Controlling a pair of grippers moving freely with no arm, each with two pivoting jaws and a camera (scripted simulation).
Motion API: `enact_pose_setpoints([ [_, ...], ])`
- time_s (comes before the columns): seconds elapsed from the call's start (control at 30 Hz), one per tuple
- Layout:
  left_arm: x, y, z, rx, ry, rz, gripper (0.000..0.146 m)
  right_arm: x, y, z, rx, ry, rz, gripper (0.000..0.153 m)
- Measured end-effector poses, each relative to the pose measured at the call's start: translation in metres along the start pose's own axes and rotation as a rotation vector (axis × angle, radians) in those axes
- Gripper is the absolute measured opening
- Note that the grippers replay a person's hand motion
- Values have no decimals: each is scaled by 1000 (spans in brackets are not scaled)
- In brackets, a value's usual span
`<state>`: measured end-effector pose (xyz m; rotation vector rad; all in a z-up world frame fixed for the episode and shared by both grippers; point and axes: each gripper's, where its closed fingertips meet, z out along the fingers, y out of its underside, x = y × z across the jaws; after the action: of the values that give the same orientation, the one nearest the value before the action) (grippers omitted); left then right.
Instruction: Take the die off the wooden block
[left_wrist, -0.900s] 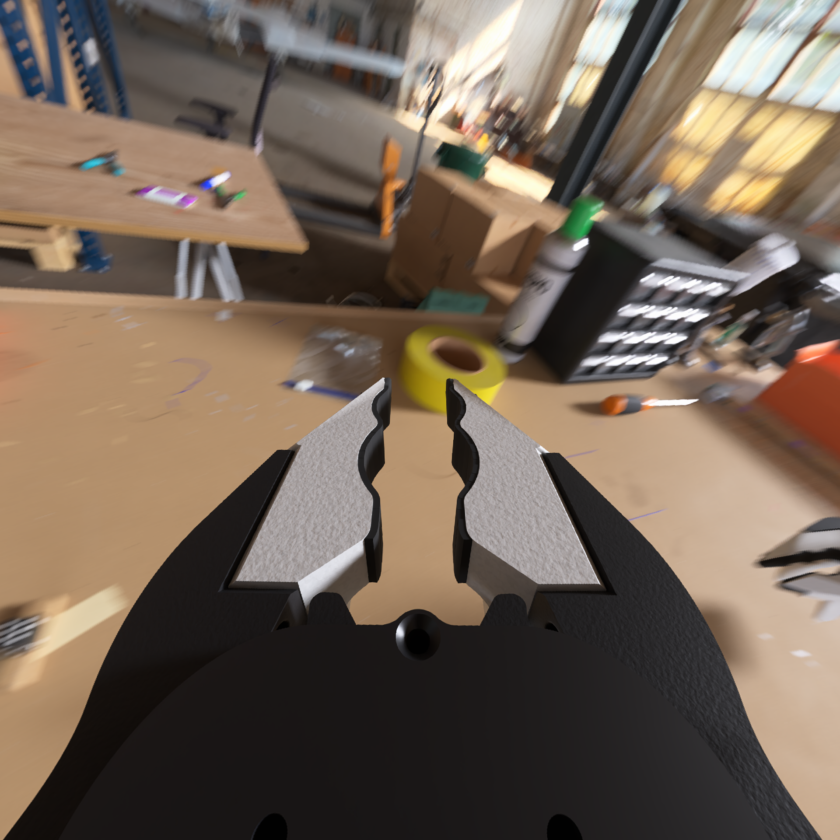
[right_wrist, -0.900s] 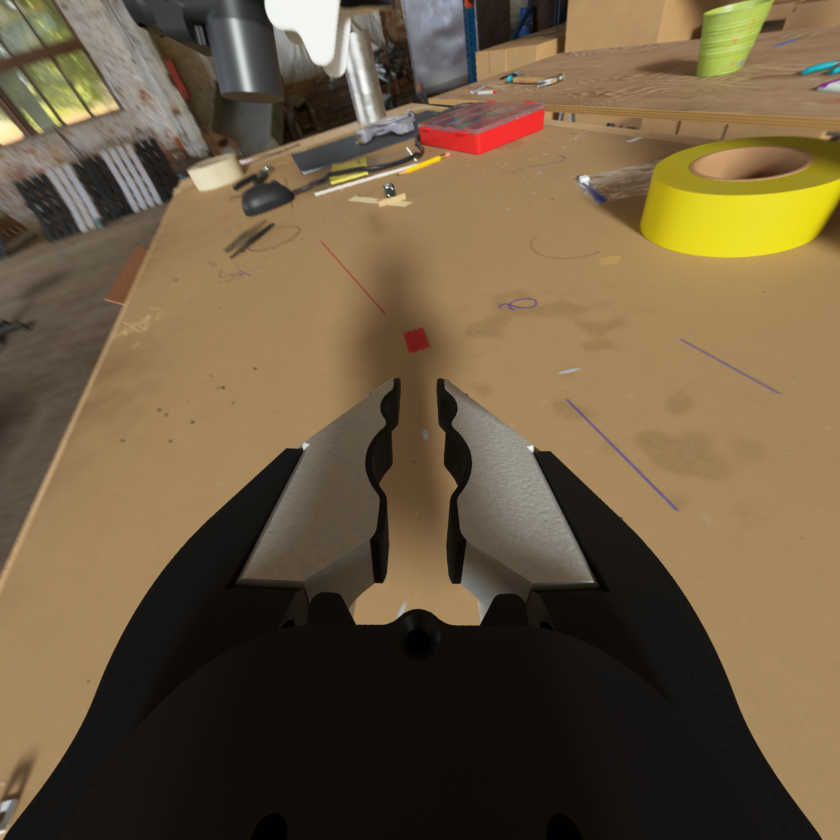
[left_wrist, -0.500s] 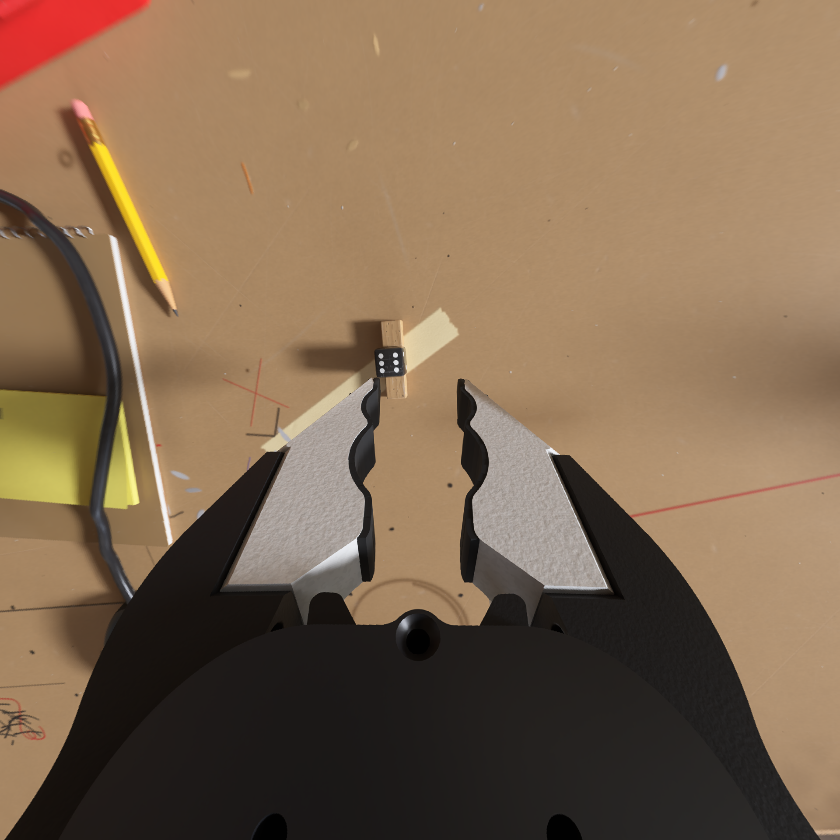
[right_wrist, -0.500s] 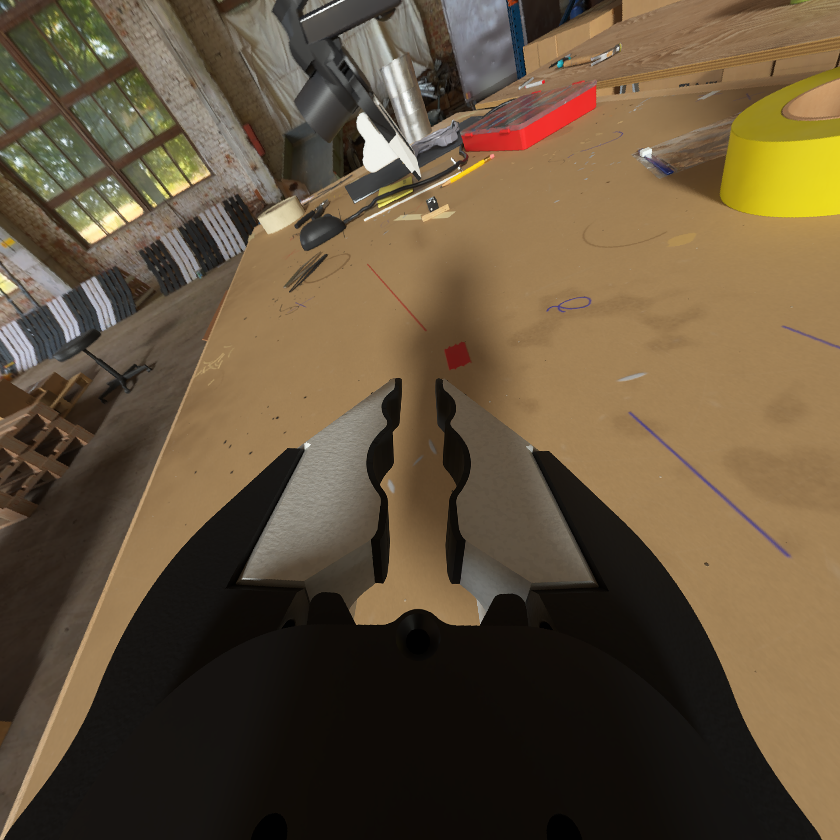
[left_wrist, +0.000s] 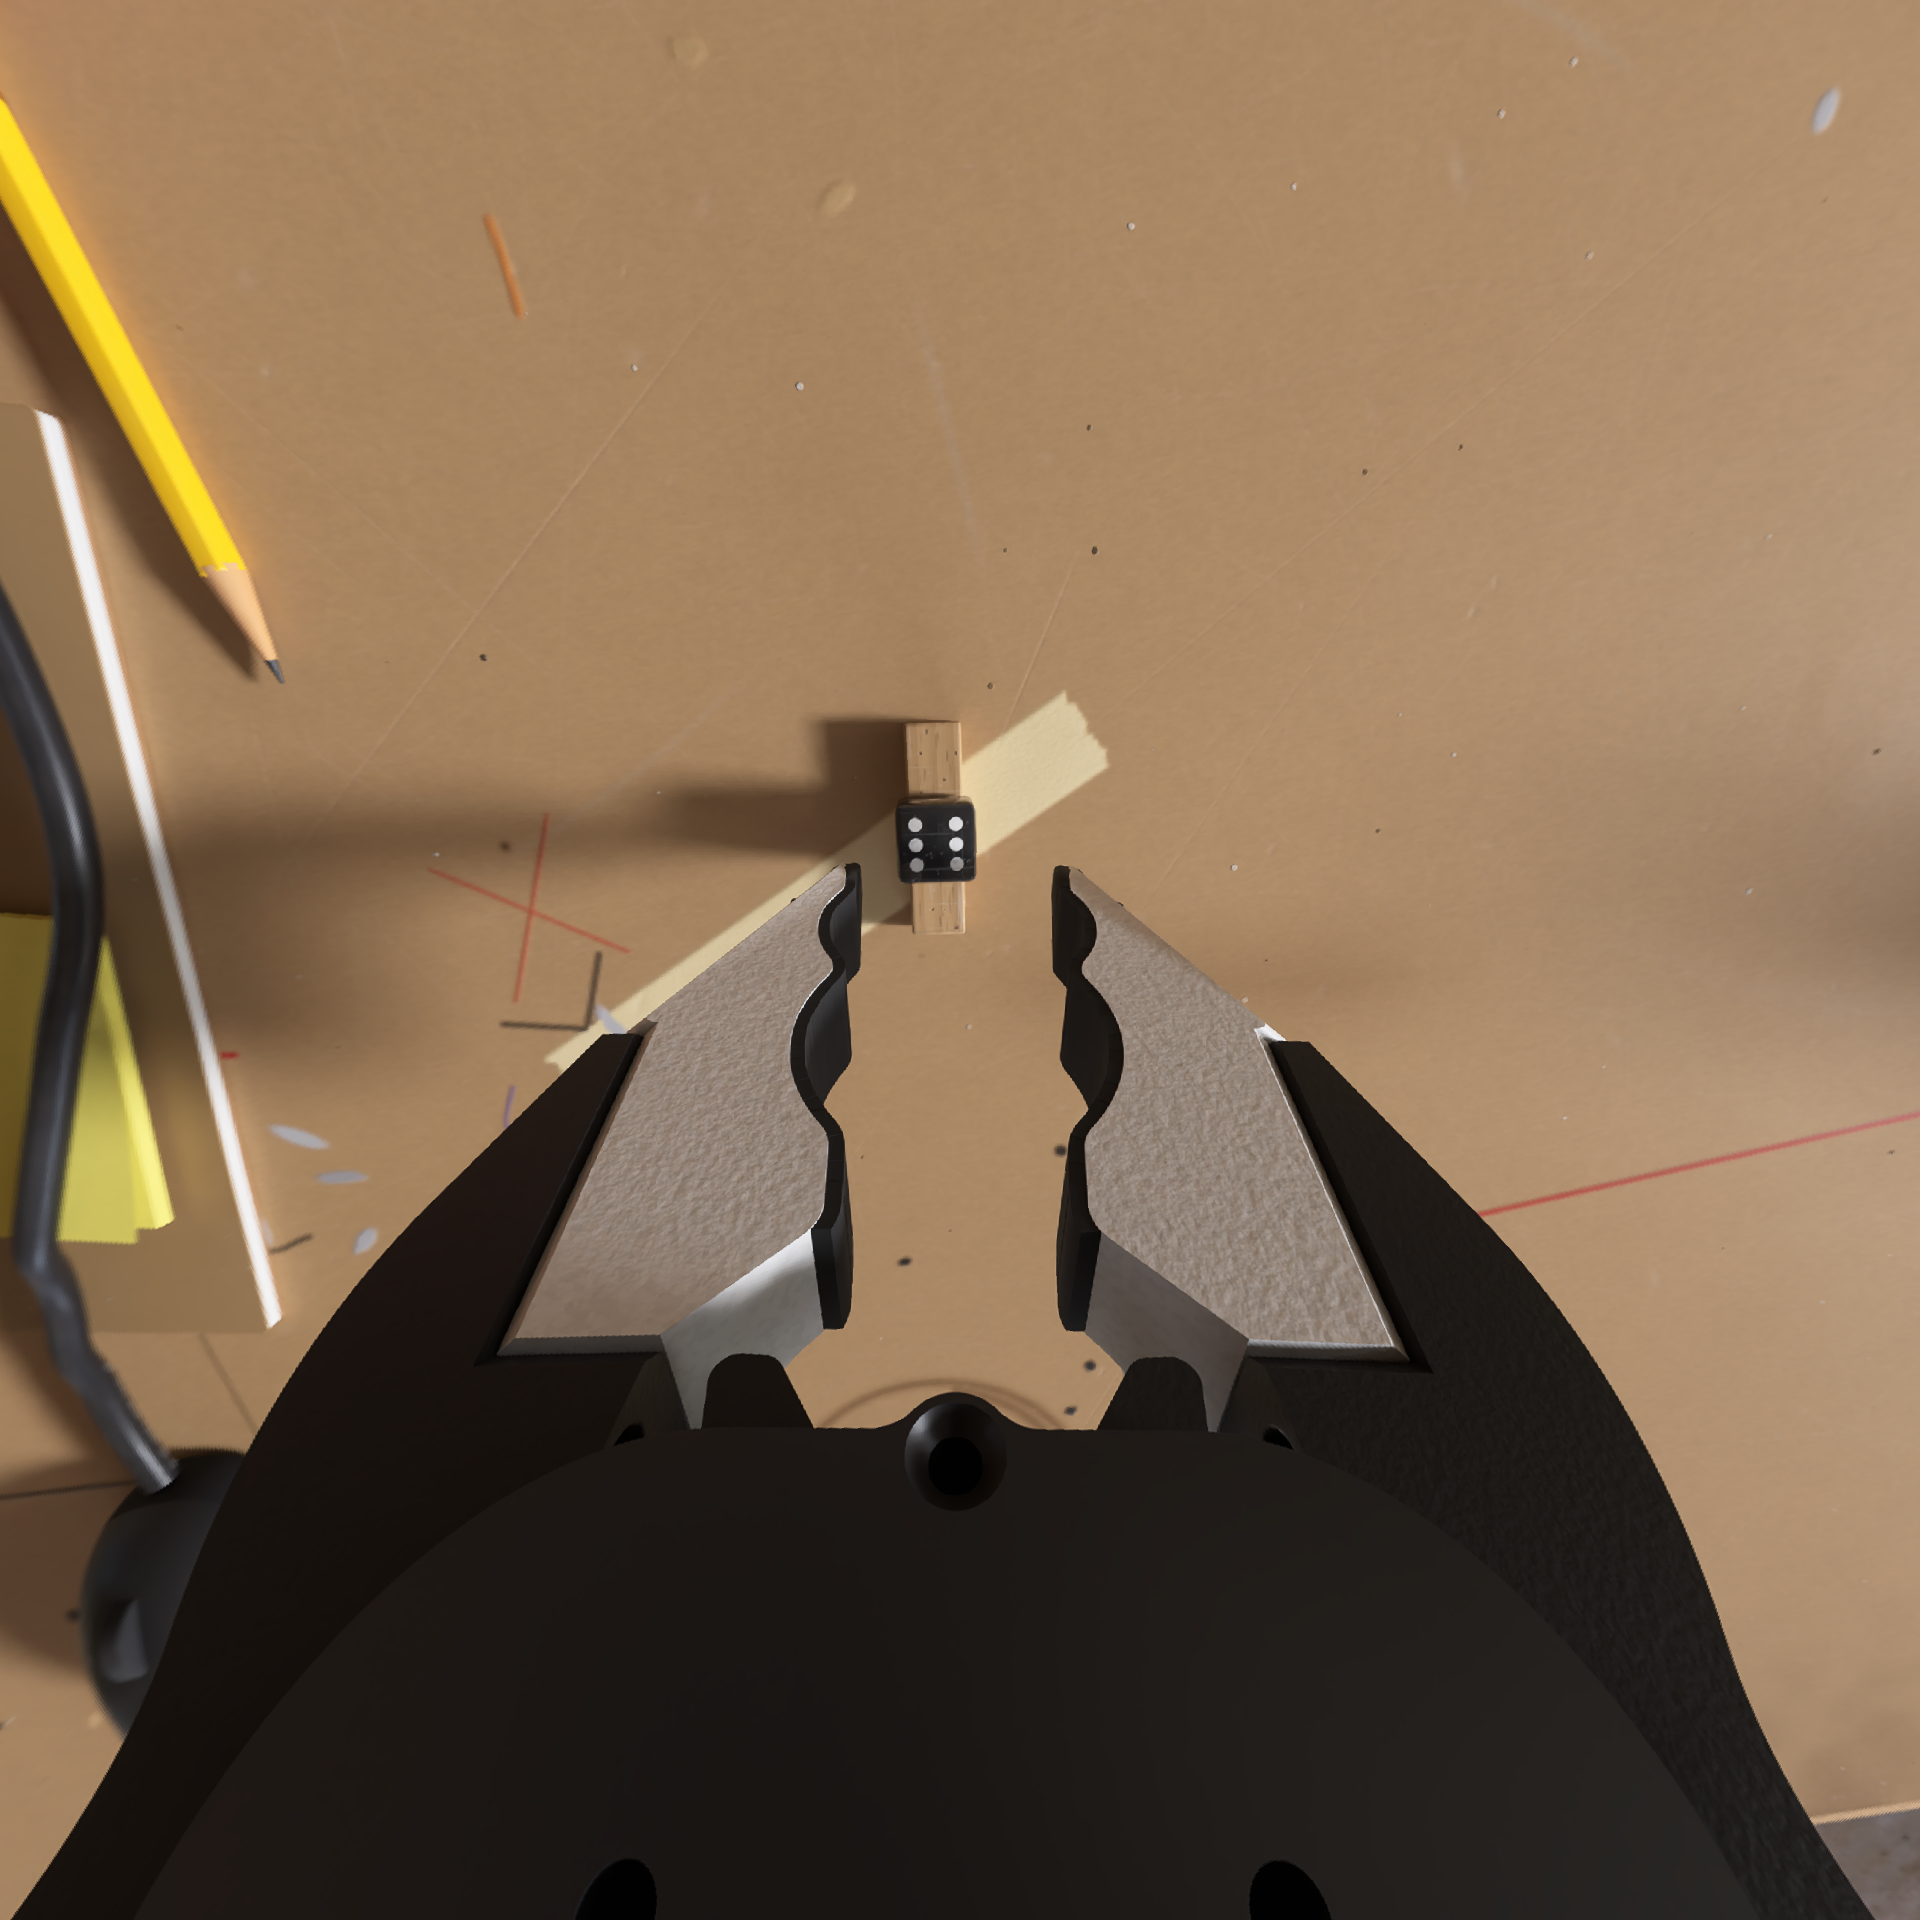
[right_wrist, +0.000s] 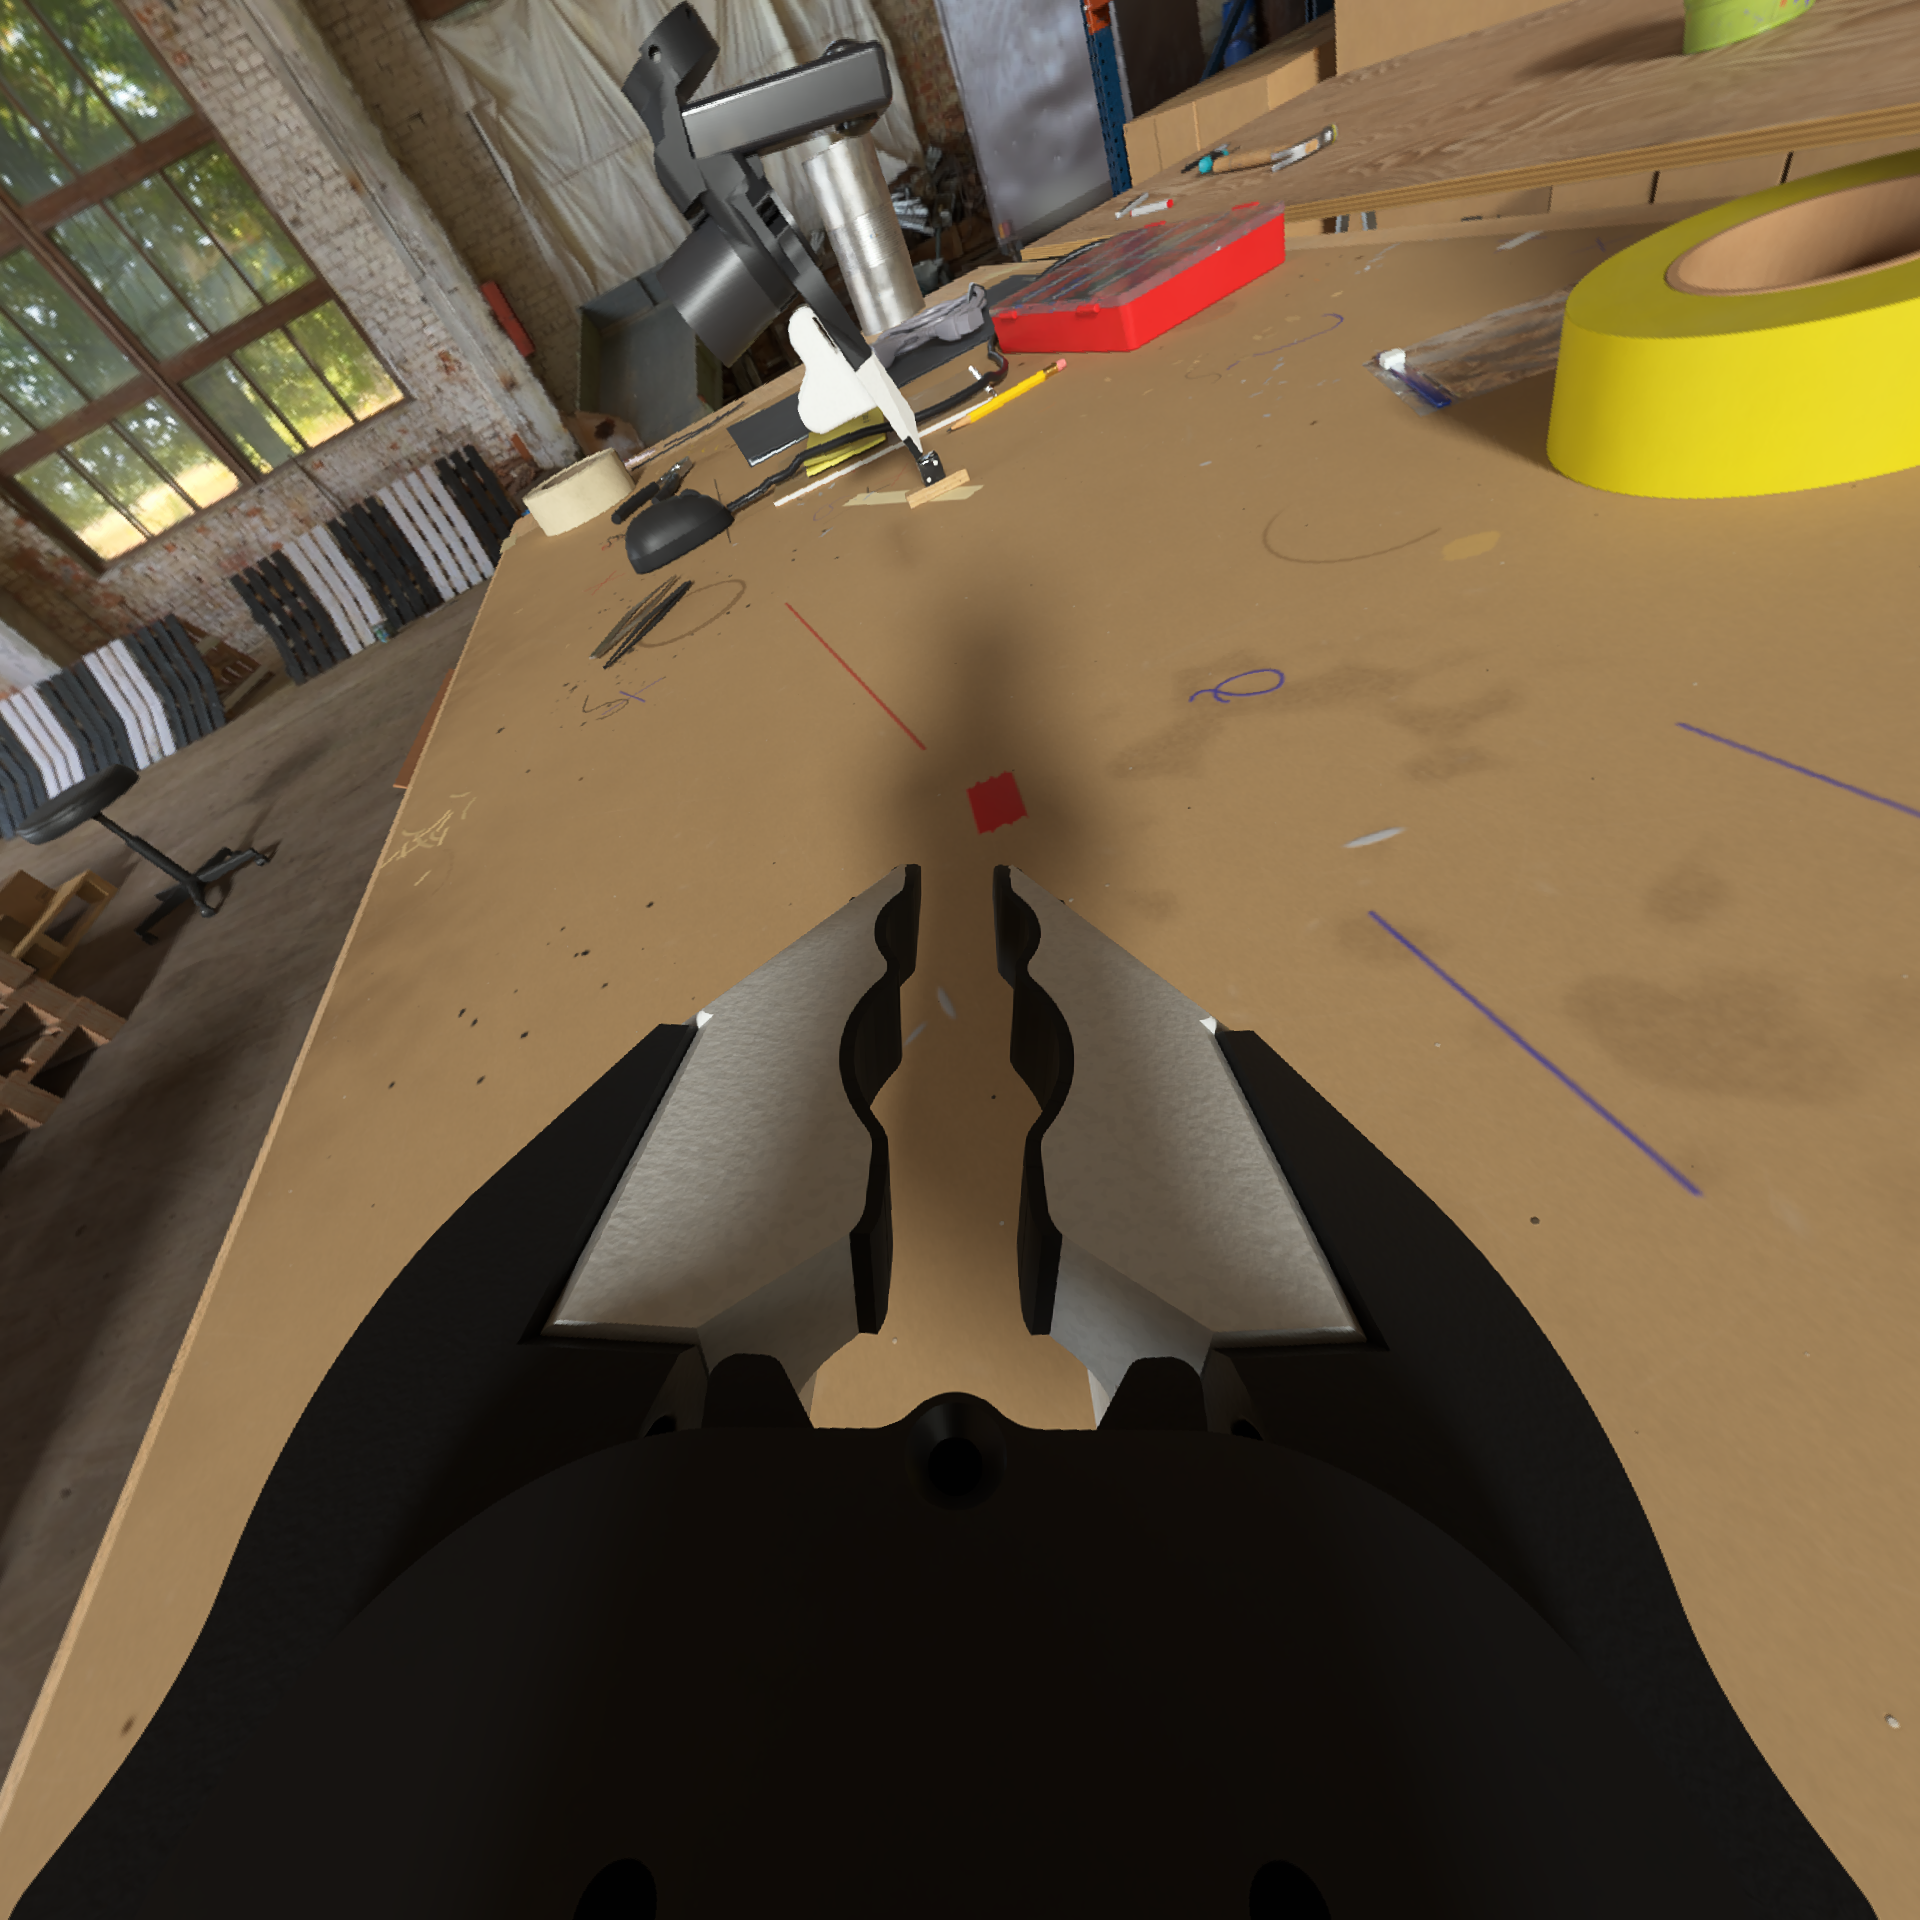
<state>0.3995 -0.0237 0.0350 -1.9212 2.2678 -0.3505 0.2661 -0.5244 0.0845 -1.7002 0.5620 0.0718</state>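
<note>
A small black die (left_wrist: 935, 844) with white pips sits on the middle of a short wooden block (left_wrist: 933, 758), which lies across a strip of masking tape (left_wrist: 1039, 774) on the brown table. My left gripper (left_wrist: 955, 878) points straight down above them, open and empty, with the die just beyond and between its fingertips. In the right wrist view the left gripper (right_wrist: 914, 447) hangs over the block (right_wrist: 940, 490) far off. My right gripper (right_wrist: 957, 878) hovers low over bare table, far from the die, its jaws a narrow gap apart and empty.
A yellow pencil (left_wrist: 114, 384), a notebook (left_wrist: 145, 831) with yellow sticky notes (left_wrist: 94, 1101) and a black cable (left_wrist: 62, 935) lie left of the block. A yellow tape roll (right_wrist: 1745, 343), a red case (right_wrist: 1143, 275) and the table's left edge (right_wrist: 312, 1039) show in the right wrist view.
The left gripper swung from facing across the table to pointing down at the die, then shifted so the die sits between its fingertips; its jaws opened wider. The right gripper's view shifted only slightly.
</note>
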Motion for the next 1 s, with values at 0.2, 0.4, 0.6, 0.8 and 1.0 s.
enact_pose_setpoints([
  [0.2,1,1,9,-10,56,-37,30,5,0,1,2,7,42,13],
  [0.4,-1,4,18,-60,62,-40,20,5,0,1,7,7,58,13],
  [0.6,4,-11,-8,48,38,-59,16,5,-1,1,9,3,64,13],
  [0.8,97,-62,-91,508,238,11,16,4,-1,3,13,-9,70,13],
  [1.0,257,-88,-151,864,548,141,16,-8,-23,22,80,-82,83,13],
])
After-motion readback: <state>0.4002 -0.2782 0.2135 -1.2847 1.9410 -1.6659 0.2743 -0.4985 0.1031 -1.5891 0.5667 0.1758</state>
